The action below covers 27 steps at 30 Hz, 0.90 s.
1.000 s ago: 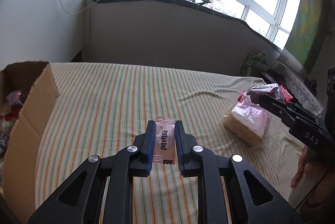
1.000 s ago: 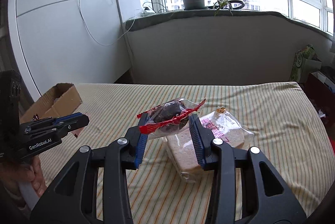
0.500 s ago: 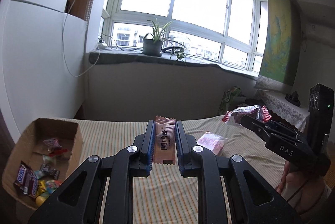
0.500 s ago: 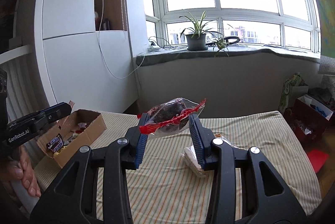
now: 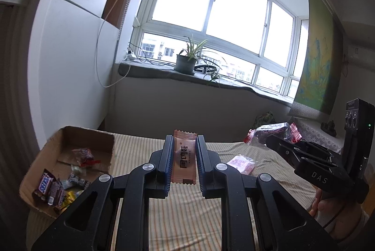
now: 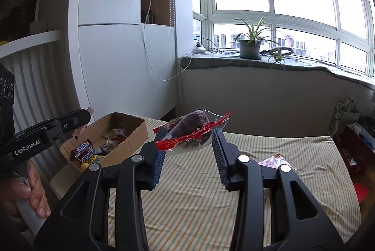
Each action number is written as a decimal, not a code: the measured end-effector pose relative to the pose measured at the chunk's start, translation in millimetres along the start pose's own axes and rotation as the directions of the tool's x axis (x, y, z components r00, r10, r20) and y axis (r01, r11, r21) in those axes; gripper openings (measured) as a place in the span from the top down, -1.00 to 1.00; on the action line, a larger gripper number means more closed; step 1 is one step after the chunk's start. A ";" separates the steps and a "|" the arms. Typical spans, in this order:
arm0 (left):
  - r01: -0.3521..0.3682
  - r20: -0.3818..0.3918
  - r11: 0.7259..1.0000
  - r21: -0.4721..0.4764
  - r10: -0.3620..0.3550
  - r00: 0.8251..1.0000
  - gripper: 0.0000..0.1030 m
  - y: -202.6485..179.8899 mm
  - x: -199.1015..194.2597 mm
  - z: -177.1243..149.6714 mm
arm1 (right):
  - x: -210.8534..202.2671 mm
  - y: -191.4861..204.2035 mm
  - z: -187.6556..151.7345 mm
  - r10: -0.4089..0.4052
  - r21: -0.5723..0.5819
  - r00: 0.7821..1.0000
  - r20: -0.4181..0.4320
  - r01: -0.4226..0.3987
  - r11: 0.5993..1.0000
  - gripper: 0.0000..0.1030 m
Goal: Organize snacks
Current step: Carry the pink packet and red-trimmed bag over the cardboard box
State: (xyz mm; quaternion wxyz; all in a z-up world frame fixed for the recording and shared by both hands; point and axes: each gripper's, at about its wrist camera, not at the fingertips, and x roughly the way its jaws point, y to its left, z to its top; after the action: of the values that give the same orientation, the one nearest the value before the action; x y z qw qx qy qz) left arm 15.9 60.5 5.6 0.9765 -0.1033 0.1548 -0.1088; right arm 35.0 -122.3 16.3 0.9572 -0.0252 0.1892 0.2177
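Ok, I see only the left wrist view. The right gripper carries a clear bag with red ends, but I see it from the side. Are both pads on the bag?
Observer: Yes. In the right wrist view both blue pads of the right gripper press on the clear bag, and something dark is inside it.
Operator: And the pink pack on the bed, is anything else beside it?
Observer: No. The pink pack lies alone on the striped sheet, partly hidden behind the gripper's right finger.
Operator: What is past the bed's right edge?
Observer: An open dark red box stands on the floor there.
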 end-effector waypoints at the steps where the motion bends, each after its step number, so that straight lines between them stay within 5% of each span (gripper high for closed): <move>1: -0.010 0.002 1.000 -0.008 0.010 1.000 0.68 5.9 -2.8 -0.9 | 5.4 8.5 0.9 0.015 -0.010 1.000 -0.006 -0.015 1.000 0.21; 16: -0.246 0.008 0.959 -0.144 0.249 0.968 0.68 128.7 -57.9 -8.5 | 82.7 149.3 6.0 0.287 -0.135 0.954 -0.090 -0.297 0.945 0.20; 27: -0.245 -0.026 0.955 -0.168 0.245 0.969 0.68 153.9 -38.7 -10.8 | 125.0 167.0 5.7 0.303 -0.148 0.943 -0.136 -0.321 0.935 0.20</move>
State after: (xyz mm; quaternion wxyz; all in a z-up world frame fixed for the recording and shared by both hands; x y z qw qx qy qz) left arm 4.3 215.1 -29.9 0.9697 -0.1660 0.1774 0.0264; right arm 70.0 80.3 -19.3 0.8928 -0.0873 0.2246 0.3805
